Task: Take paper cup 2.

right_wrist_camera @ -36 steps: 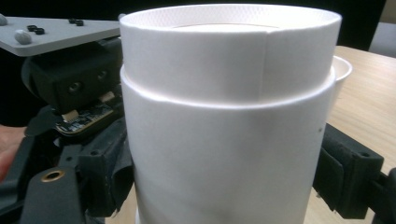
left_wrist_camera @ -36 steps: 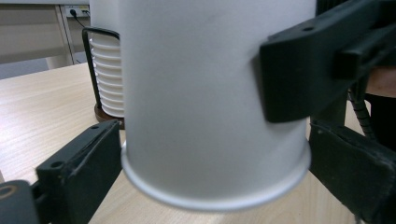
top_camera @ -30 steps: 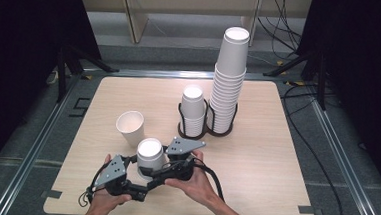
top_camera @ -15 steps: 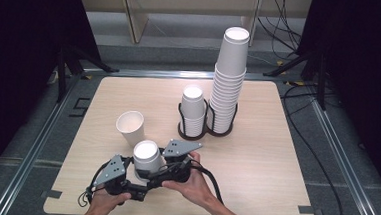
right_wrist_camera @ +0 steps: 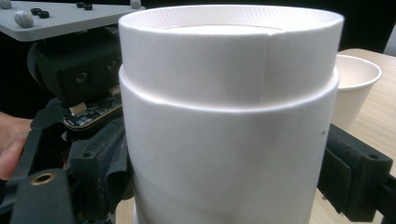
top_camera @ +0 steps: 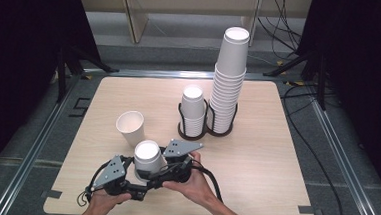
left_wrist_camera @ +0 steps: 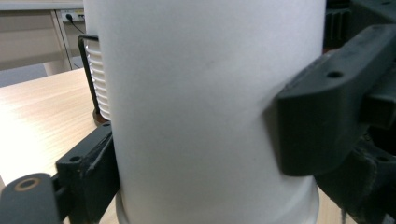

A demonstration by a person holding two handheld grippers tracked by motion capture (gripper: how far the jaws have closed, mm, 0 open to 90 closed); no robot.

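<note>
An upside-down white paper cup stack stands near the table's front edge, one cup nested in another. My left gripper comes at it from the left. Its jaws have just been closing with the cup between them, and in the left gripper view both pads press into the cup wall, denting it slightly. My right gripper reaches in from the right with its jaws set against both sides of the same stack. Hands hold both grippers.
A single open cup stands just behind and left of the held stack. At mid-table a black wire holder carries a short cup stack and a tall one. The table's right half is bare wood.
The left gripper's jaws have closed in onto the cup. The cup and both hands stayed in place.
</note>
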